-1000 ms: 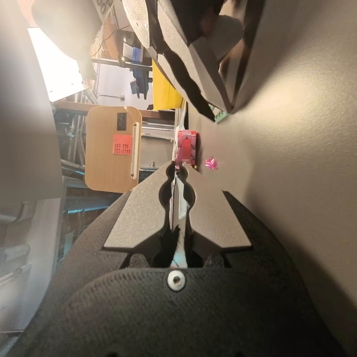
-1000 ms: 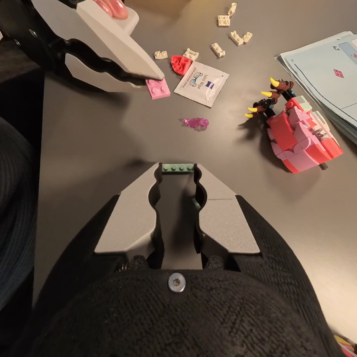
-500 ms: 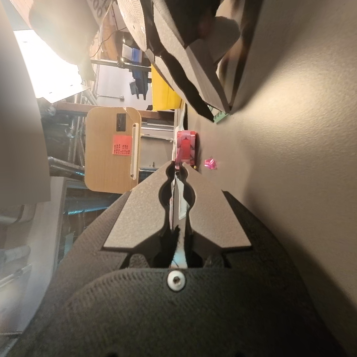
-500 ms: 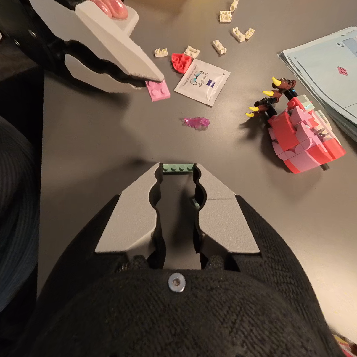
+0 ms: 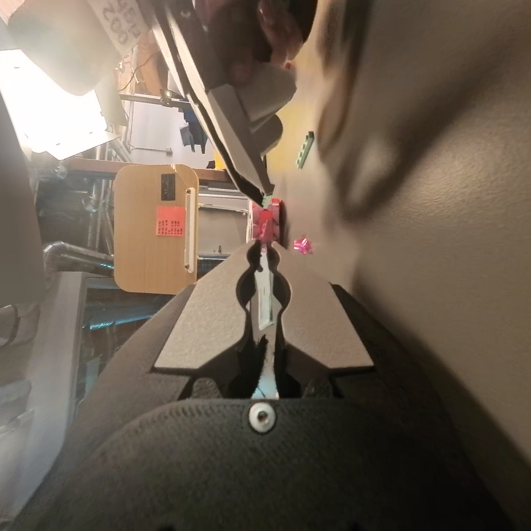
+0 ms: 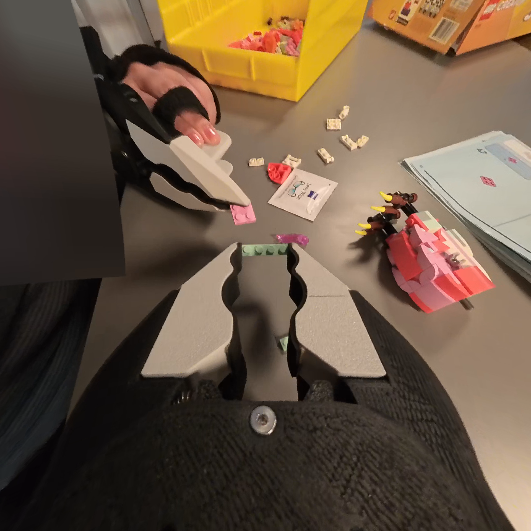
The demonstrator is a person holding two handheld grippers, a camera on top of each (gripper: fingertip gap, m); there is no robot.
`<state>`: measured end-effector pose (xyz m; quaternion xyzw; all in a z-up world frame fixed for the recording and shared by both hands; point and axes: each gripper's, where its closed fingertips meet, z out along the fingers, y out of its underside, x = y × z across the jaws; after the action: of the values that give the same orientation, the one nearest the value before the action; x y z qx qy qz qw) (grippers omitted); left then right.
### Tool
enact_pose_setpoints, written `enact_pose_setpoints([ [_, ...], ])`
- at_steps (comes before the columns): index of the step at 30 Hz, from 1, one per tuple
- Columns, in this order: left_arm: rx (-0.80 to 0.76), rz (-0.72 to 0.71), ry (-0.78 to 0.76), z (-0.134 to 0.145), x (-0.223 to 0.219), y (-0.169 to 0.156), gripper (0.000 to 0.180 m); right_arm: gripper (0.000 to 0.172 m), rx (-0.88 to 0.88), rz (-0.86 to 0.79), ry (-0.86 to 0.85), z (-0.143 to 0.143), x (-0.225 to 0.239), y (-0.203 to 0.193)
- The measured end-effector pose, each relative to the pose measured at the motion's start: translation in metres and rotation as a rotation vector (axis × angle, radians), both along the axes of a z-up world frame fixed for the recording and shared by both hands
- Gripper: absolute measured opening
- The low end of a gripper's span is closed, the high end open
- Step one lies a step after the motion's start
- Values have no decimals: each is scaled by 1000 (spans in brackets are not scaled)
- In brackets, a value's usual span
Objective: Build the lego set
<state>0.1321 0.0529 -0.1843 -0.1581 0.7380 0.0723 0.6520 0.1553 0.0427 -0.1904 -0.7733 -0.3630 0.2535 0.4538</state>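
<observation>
My right gripper [image 6: 265, 249] is shut on a light green four-stud plate [image 6: 258, 250], its two pads pressing on the plate's ends, and holds it above the grey table [image 6: 373, 94]. My left gripper [image 6: 238, 202] is shut on a pink plate [image 6: 243, 215] that sticks out past its tips, low over the table. In the left wrist view the pink plate shows edge-on between the shut fingertips [image 5: 253, 250], and the right gripper [image 5: 265, 192] hangs near the red and pink brick model [image 5: 267, 222]. A second green piece [image 5: 305, 153] lies on the table.
The brick model with yellow-tipped claws [image 6: 436, 270] lies to the right. A translucent pink piece [image 6: 293, 238], a white wipe packet [image 6: 303, 194], a red piece [image 6: 277, 172] and several small white pieces [image 6: 333, 124] lie ahead. A yellow bin [image 6: 230, 60], an orange box [image 6: 459, 23] and instruction sheets [image 6: 474, 184] stand beyond.
My right gripper has risen off the table with the green plate still in its grasp, moving toward the brick model. My left gripper has stayed put, shut on the pink plate.
</observation>
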Motion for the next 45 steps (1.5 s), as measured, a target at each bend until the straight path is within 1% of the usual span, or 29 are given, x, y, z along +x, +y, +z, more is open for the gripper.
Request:
enact_pose_setpoints([
  [7,21,-14,7,-4,1,-3,3,29,0,81,42,-1,-10,-3],
  [17,31,-13,-14,0,1,-2,3,29,14,120,65,3,-15,-6],
  [28,18,-20,12,-4,1,-4,3,29,5,189,71,3,-24,-15],
  [45,-42,-13,6,-5,3,-1,2,29,8,207,78,3,-34,-15],
])
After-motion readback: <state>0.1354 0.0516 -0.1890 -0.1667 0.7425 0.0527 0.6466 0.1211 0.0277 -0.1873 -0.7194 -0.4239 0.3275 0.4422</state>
